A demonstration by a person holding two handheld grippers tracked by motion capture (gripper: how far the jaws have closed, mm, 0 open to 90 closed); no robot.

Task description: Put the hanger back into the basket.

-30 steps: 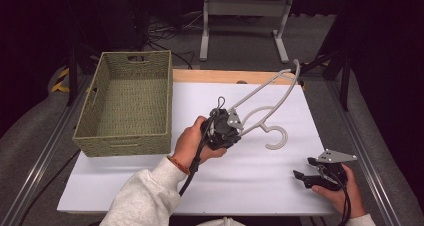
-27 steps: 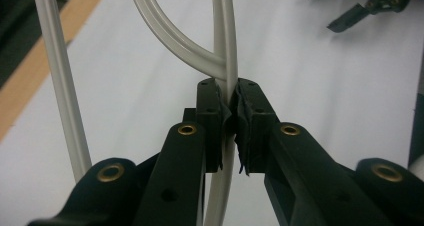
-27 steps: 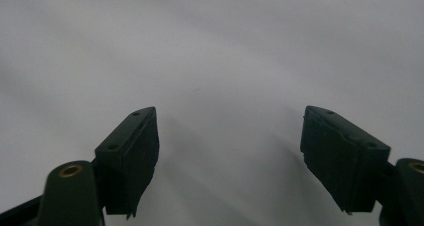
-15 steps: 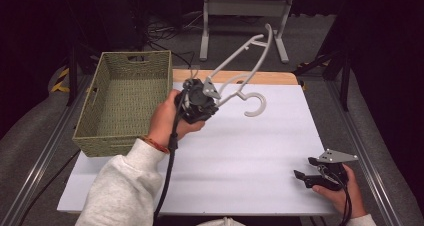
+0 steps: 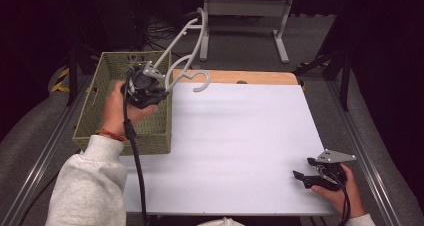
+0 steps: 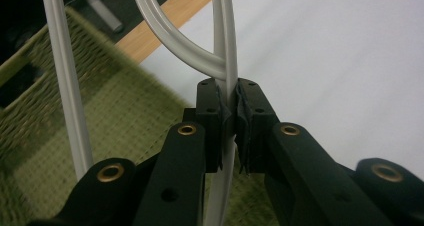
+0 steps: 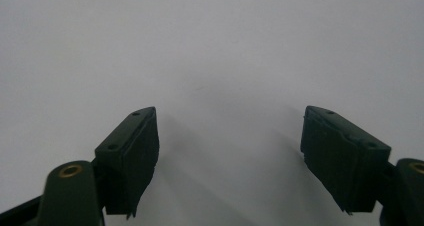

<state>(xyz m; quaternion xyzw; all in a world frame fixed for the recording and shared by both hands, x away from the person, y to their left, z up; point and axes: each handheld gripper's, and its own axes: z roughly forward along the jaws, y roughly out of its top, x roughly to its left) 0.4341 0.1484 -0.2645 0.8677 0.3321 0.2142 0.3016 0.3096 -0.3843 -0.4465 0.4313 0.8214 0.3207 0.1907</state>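
Your left claw (image 6: 229,117) is clenched on a thin bar of the white hanger (image 5: 186,41), which you hold in the air above the right rim of the green basket (image 5: 95,117). The hanger rises up and away from the claw, and its hook (image 5: 199,81) hangs over the far edge of the white desk (image 5: 240,146). Your right claw (image 7: 230,153) is released, jaws wide apart, resting low on the desk at its near right corner.
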